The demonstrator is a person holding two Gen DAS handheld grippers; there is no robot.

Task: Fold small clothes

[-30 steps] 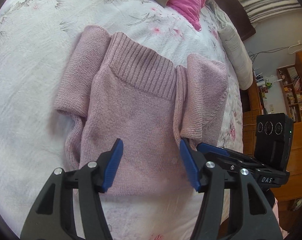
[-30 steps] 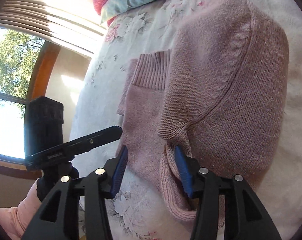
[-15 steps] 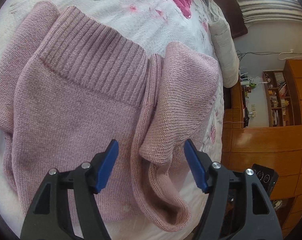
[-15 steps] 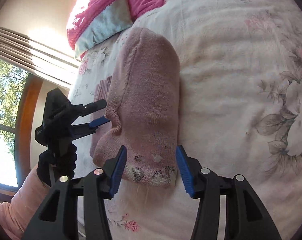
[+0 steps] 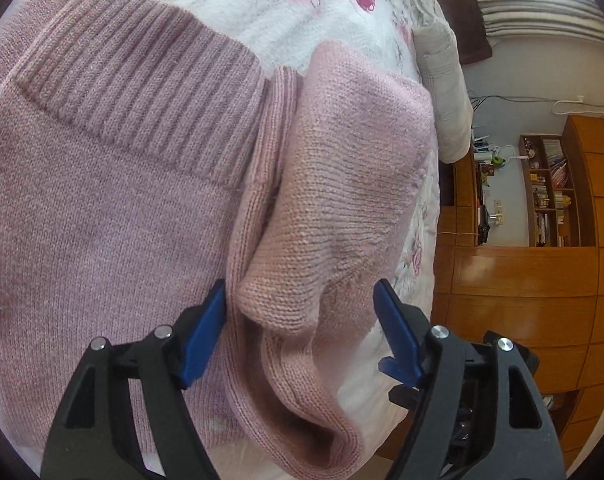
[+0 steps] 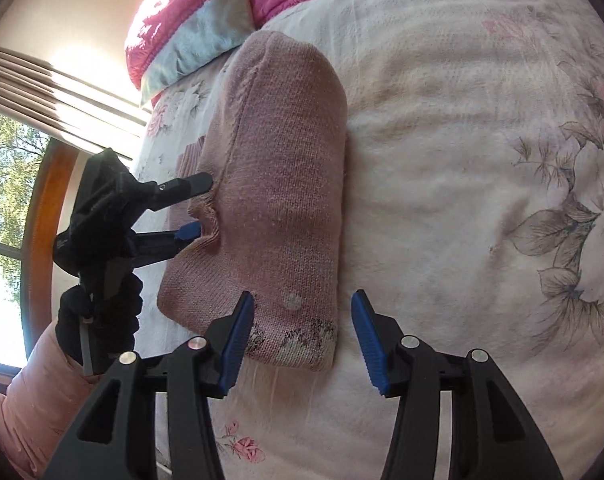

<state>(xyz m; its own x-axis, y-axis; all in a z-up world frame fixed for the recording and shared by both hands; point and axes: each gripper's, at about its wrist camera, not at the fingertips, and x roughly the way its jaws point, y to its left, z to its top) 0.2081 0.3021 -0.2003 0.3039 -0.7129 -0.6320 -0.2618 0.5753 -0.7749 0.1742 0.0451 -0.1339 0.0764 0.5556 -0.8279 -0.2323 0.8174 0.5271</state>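
Note:
A pink knit sweater lies flat on the floral bedspread, ribbed hem toward the far side. Its right part is folded inward into a thick pink flap, which shows as a long folded panel in the right wrist view. My left gripper is open, its blue fingers straddling the near corner of that flap. My right gripper is open too, astride the near end of the folded panel with the patterned cuff between its fingers. The left gripper is also seen from the right wrist view, at the panel's left edge.
Pink and light blue pillows lie at the head of the bed. A grey cushion sits at the bed's edge. Wooden cabinets and shelves stand beyond it. A window is at left, and a gloved hand holds the left gripper.
My left gripper slid right and closer, from over the sweater body to around the folded flap's corner. My right gripper pulled back to the flap's cuff end. Both stayed open.

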